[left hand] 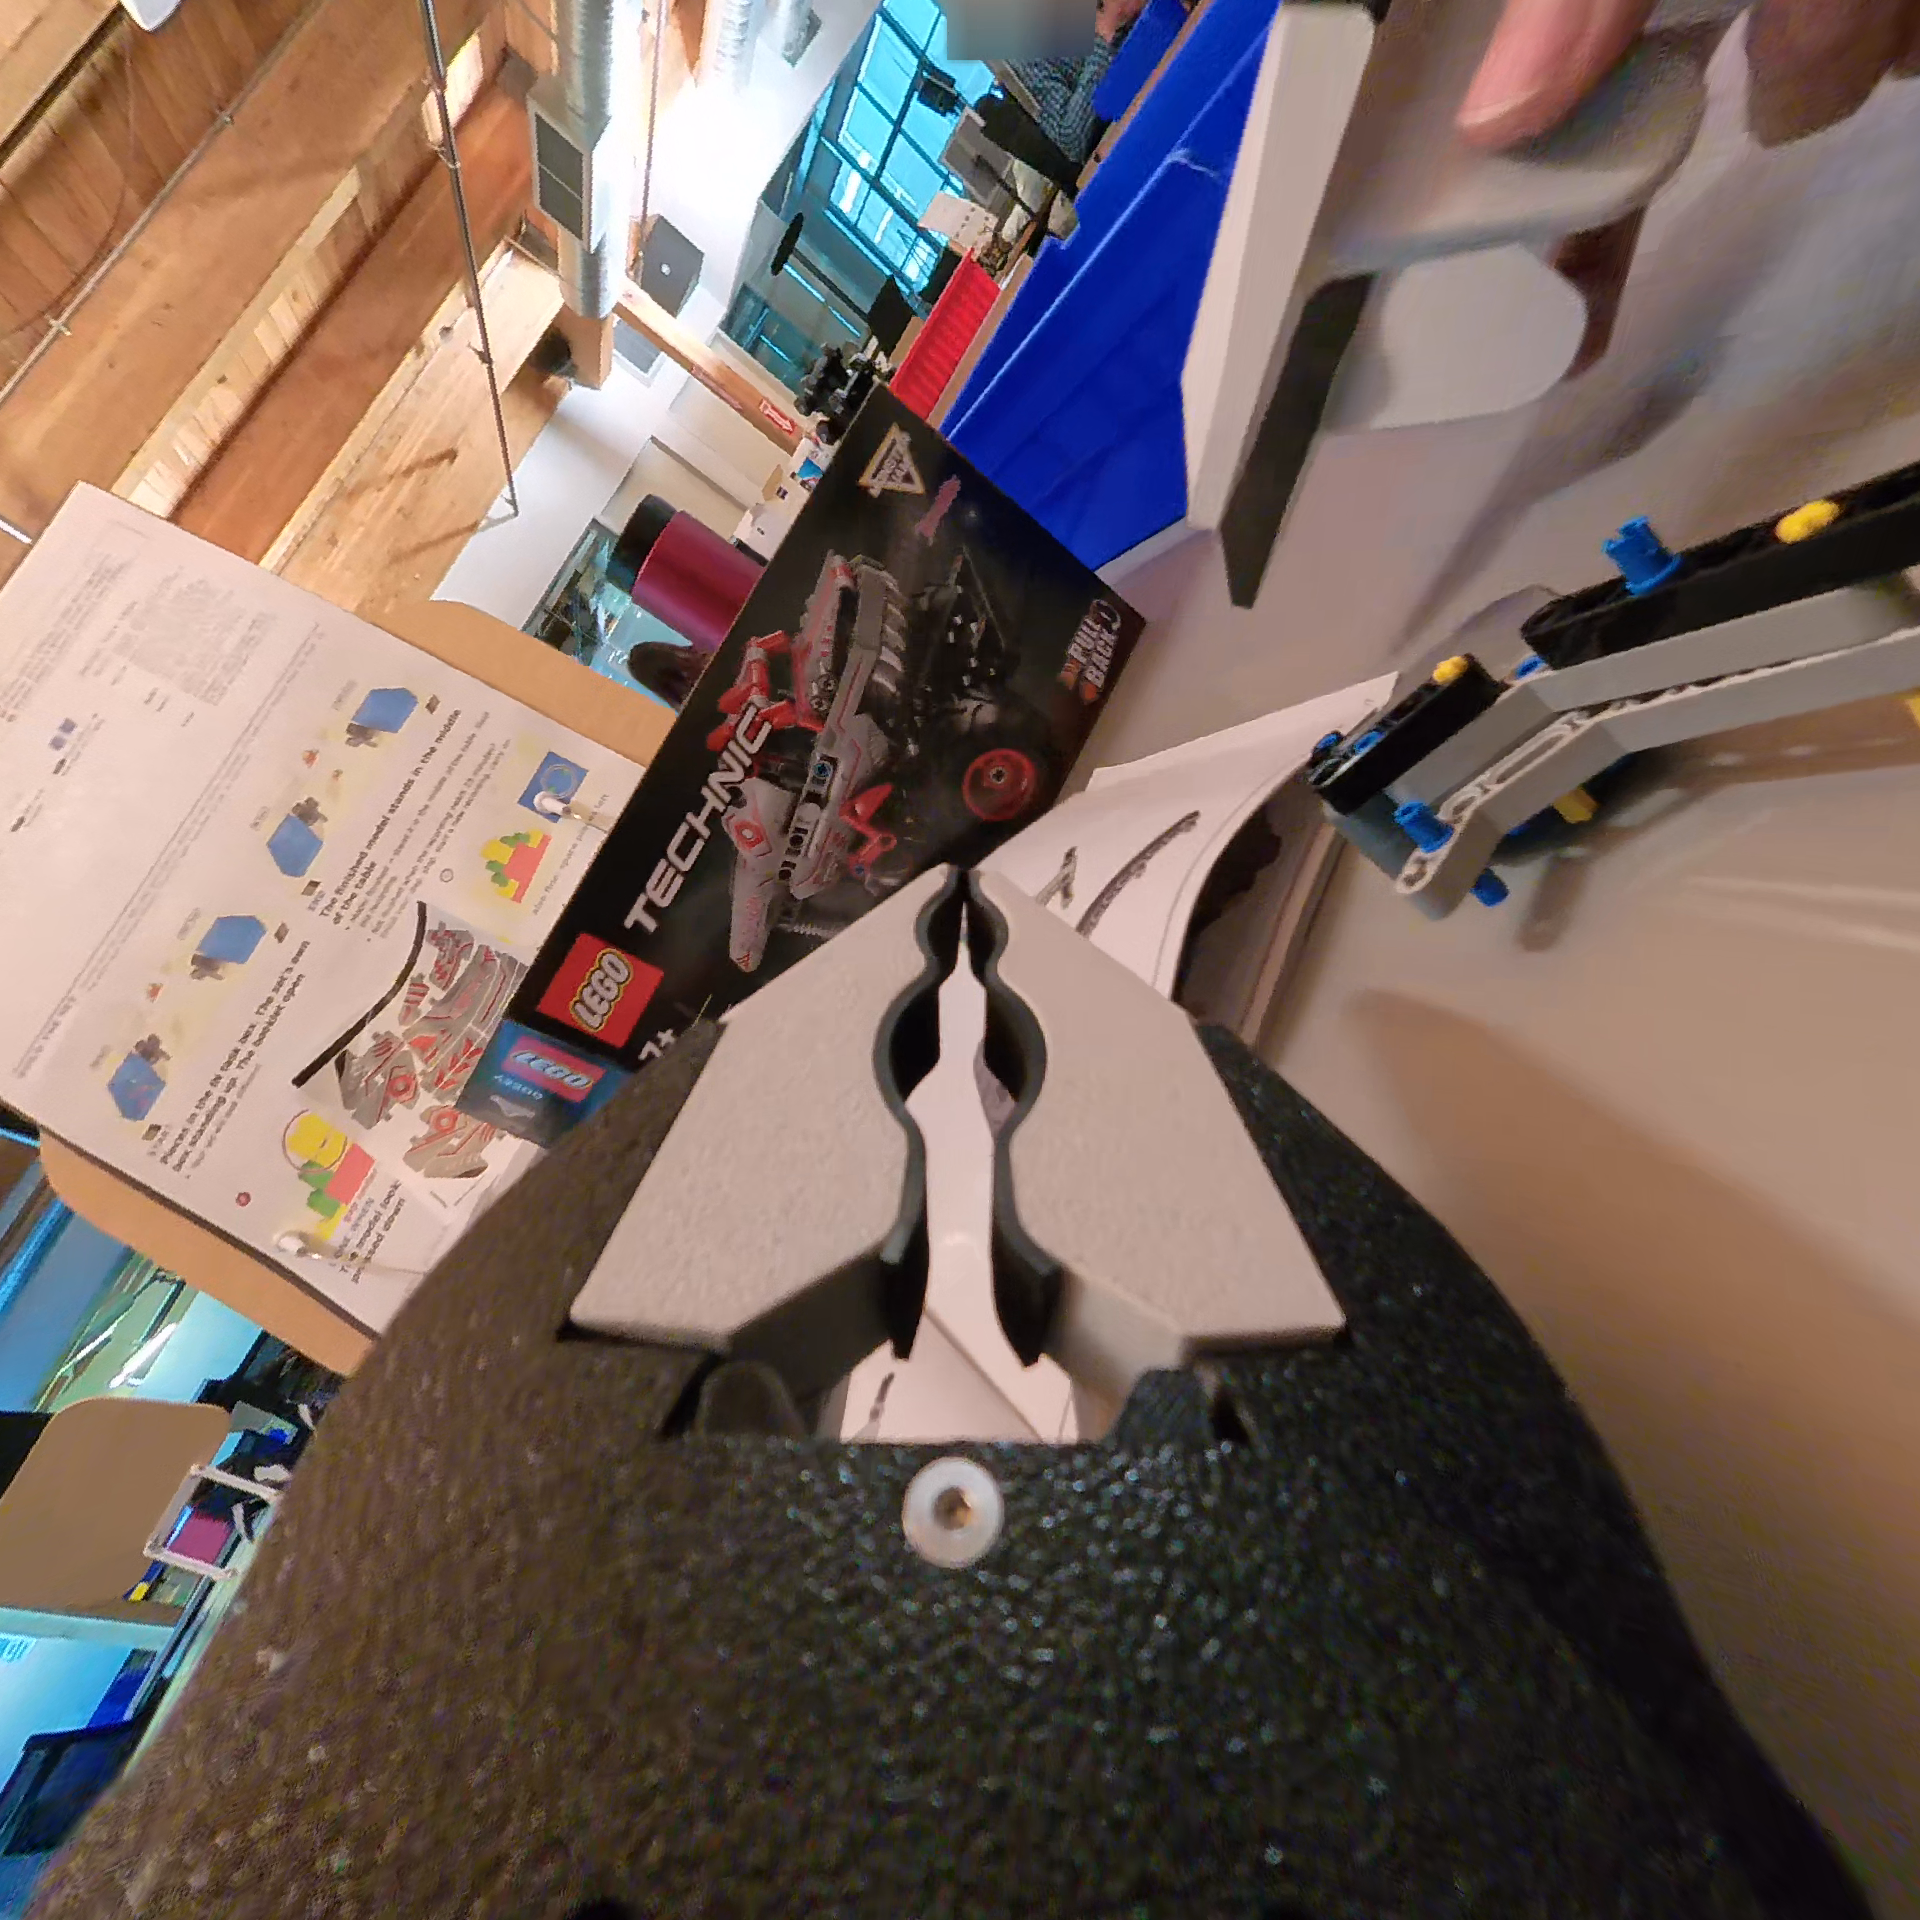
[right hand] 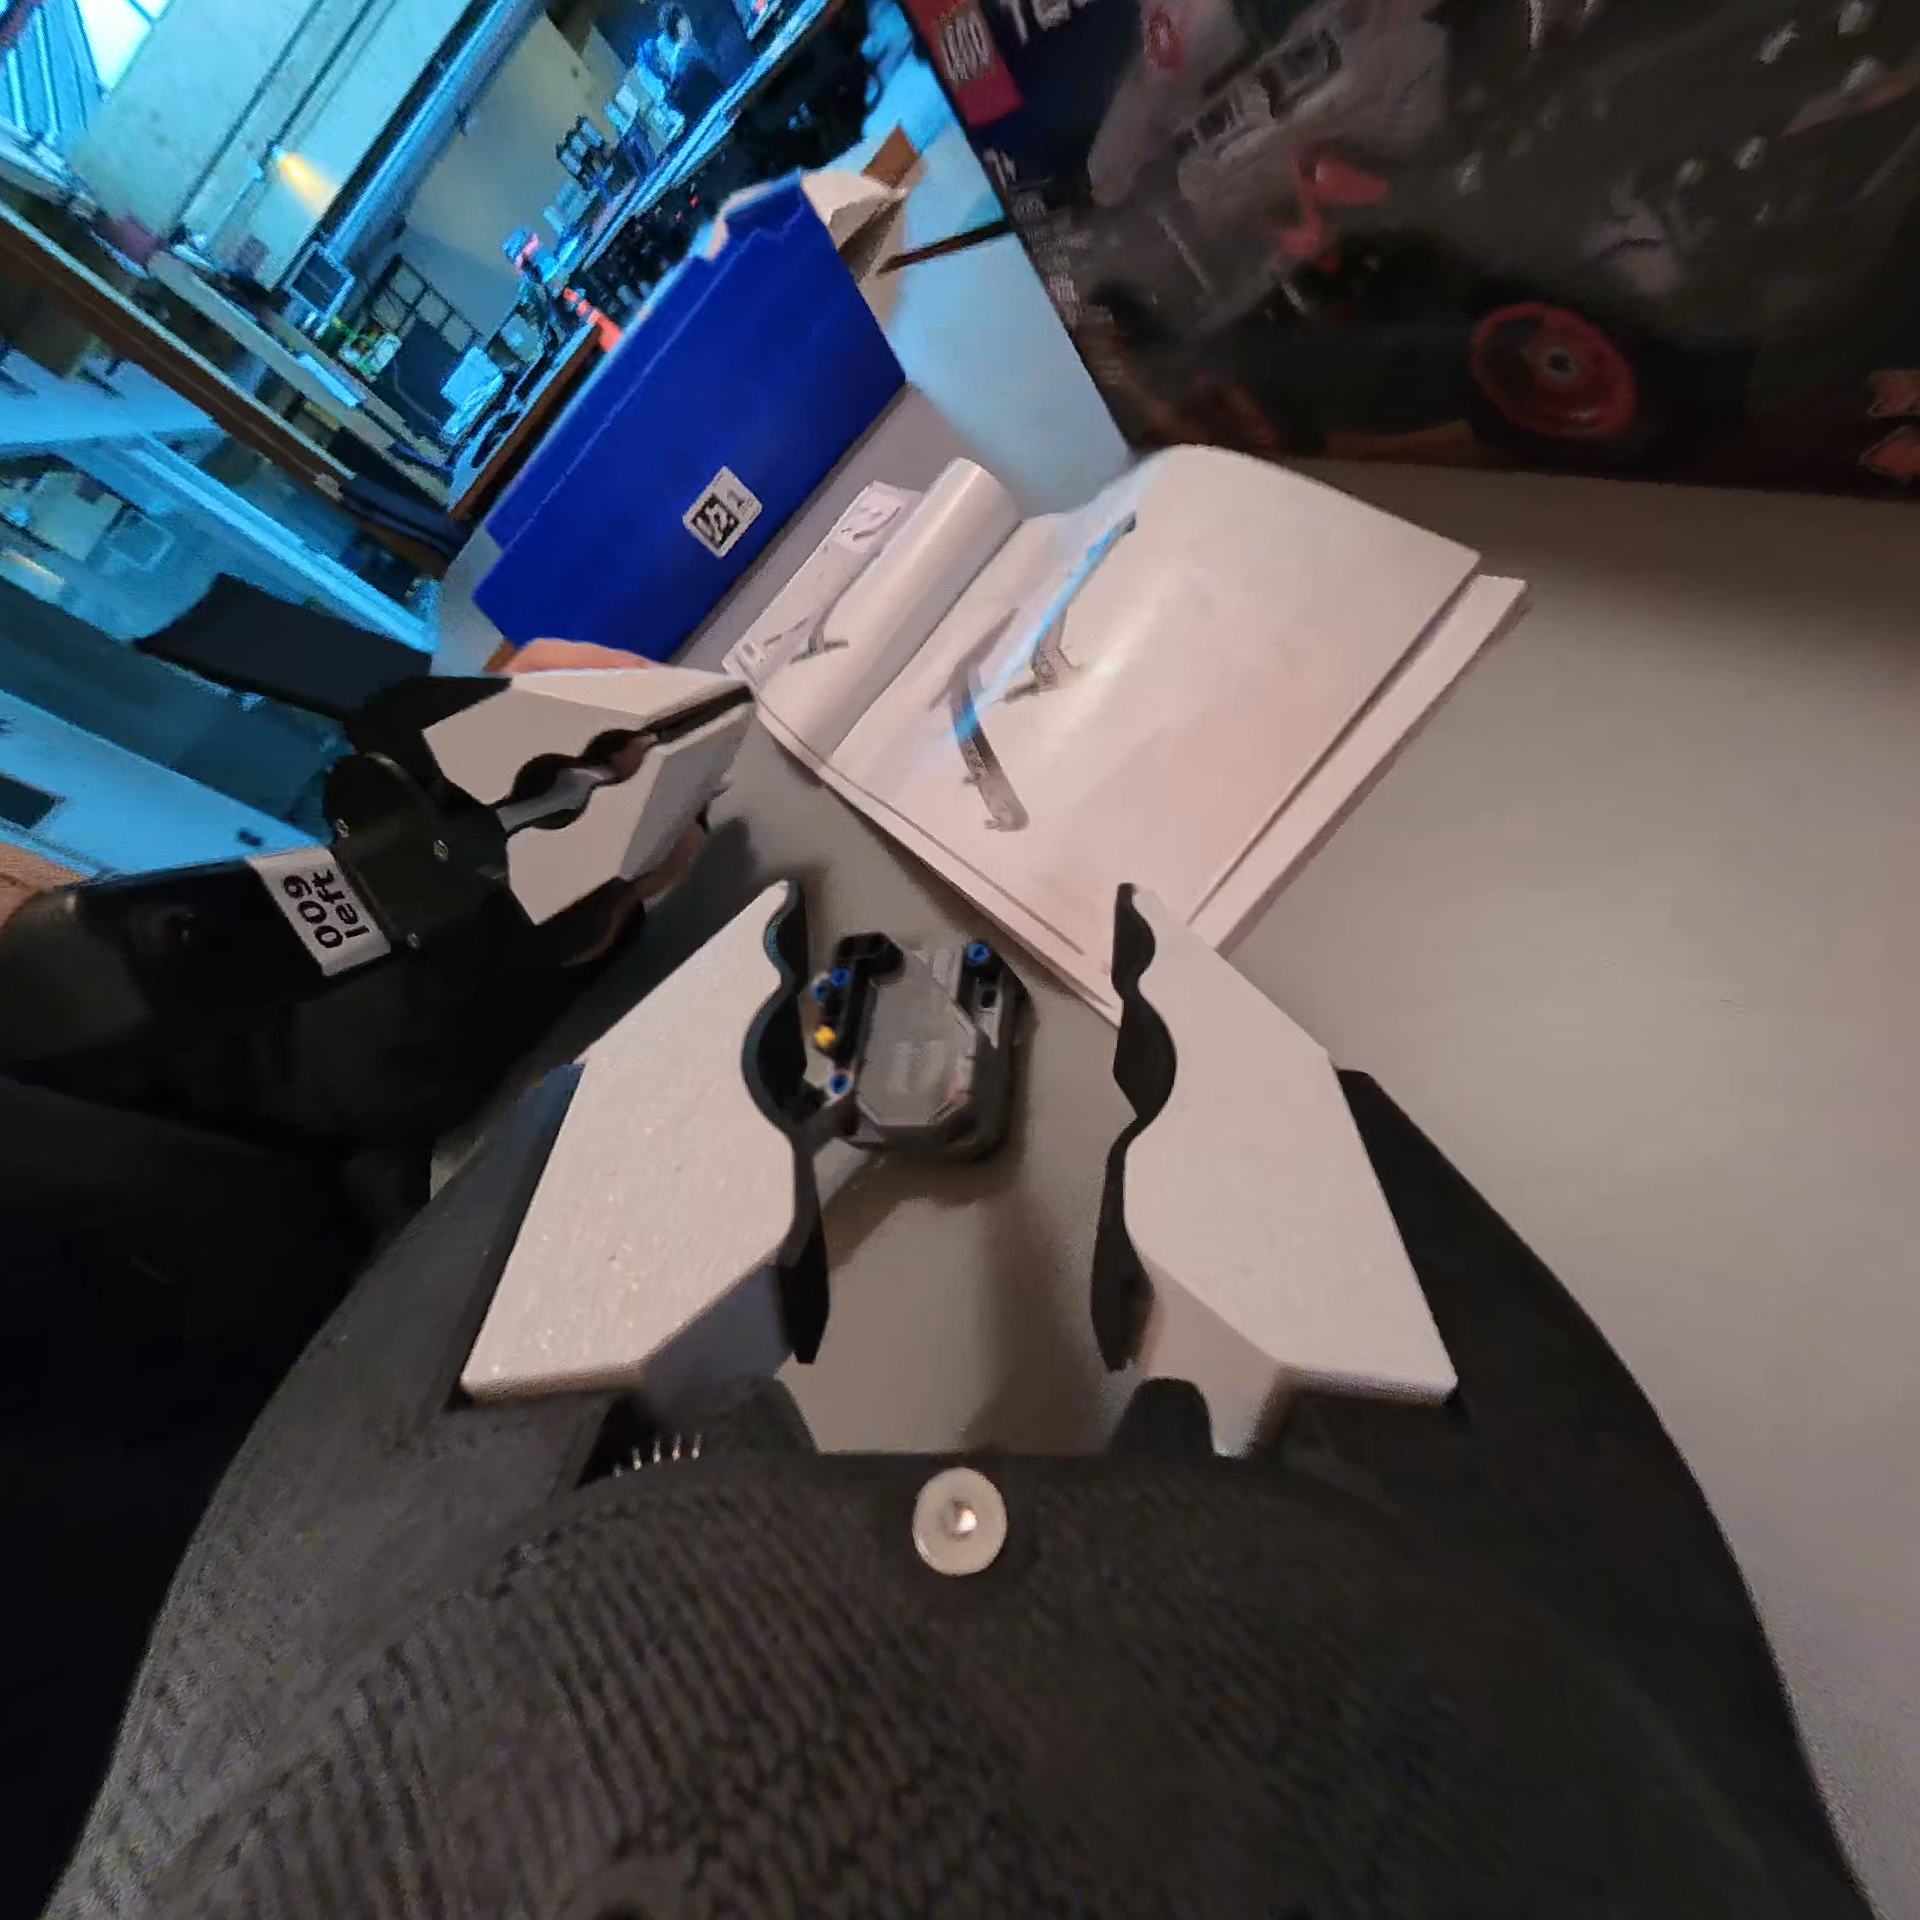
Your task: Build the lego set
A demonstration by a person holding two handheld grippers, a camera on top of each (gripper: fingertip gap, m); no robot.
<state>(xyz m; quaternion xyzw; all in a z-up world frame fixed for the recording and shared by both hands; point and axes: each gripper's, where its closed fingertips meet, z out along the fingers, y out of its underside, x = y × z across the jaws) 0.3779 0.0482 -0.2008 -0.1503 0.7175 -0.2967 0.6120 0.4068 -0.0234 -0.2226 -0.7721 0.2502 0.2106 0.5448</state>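
Note:
A partly built lego model (left hand: 1558, 717) of grey and black beams with blue and yellow pins lies on the grey table (left hand: 1558, 1143), to the right of my left gripper (left hand: 961, 883). The left gripper is shut and empty, pointing at the lego box (left hand: 831, 748). In the right wrist view my right gripper (right hand: 958, 902) is open, with the model (right hand: 914, 1039) on the table between its fingers, close to the left finger (right hand: 675, 1143). The left gripper (right hand: 727, 707) shows there too, shut, beside the open instruction booklet (right hand: 1143, 675).
The lego box (right hand: 1455, 208) stands upright at the table's back. Blue bins (left hand: 1091, 312) (right hand: 686, 436) stand behind the booklet (left hand: 1174, 831). A printed sheet on cardboard (left hand: 260, 831) leans at the left. A hand (left hand: 1558, 73) holds the right gripper's finger (left hand: 1278, 312). About 9 cm separates my left fingertips from my right.

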